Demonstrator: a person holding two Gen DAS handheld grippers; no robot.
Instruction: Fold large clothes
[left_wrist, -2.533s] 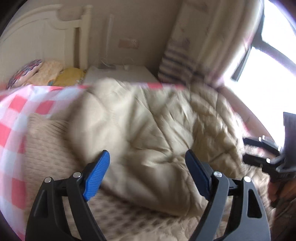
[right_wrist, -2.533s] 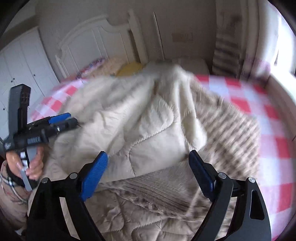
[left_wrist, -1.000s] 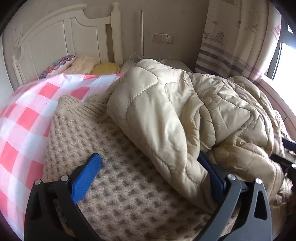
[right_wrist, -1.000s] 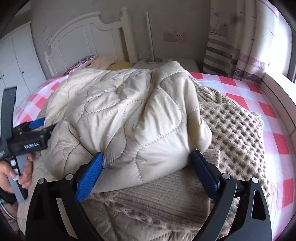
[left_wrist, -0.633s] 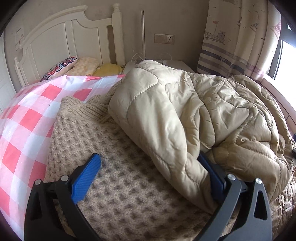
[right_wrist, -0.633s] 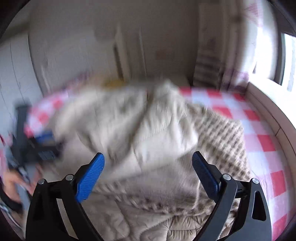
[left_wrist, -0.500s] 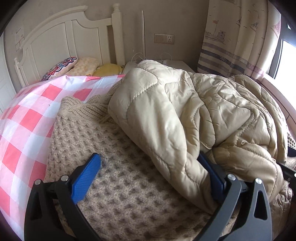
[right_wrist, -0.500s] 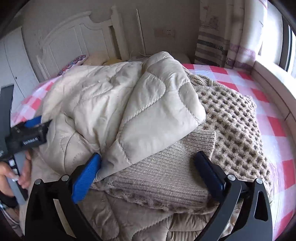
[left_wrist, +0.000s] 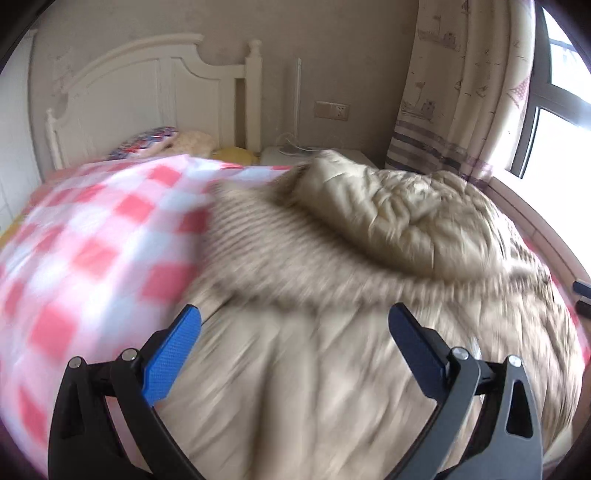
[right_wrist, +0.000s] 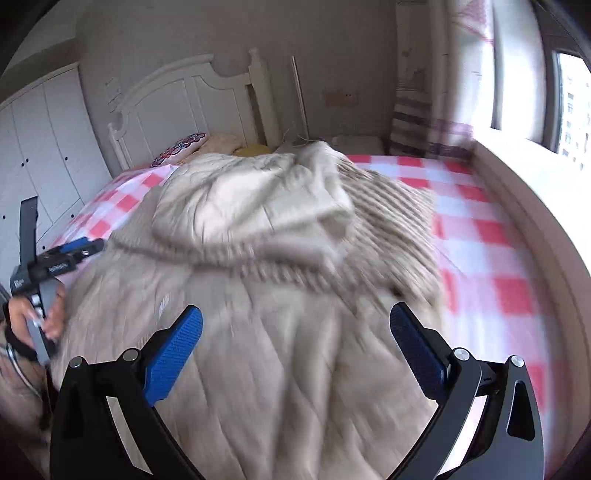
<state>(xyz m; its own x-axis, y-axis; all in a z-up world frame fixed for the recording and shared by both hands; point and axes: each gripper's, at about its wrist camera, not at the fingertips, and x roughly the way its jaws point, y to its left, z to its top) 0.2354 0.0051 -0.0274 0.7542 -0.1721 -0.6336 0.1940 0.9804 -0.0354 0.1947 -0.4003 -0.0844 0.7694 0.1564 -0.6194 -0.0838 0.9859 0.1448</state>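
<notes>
With both grippers' fingers (left_wrist: 173, 349) spread wide and empty, pinch the quilted coat (right_wrist: 258, 369) at matching hem corners before lifting.

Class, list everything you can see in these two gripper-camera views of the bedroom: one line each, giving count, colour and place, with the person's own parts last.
quilted coat: one, cream, top of pile
knitted sweater: one, beige, under the coat
bedsheet: one, red and white check, on the bed
headboard: one, white, at the wall
pillows: several, patterned, cream, yellow, by the headboard
curtain: one, cream, striped hem, by the window
wardrobe: one, white, beside the bed
left gripper: black, blue pads, open
right gripper: black, blue pads, open
hand: one, holding the left gripper
</notes>
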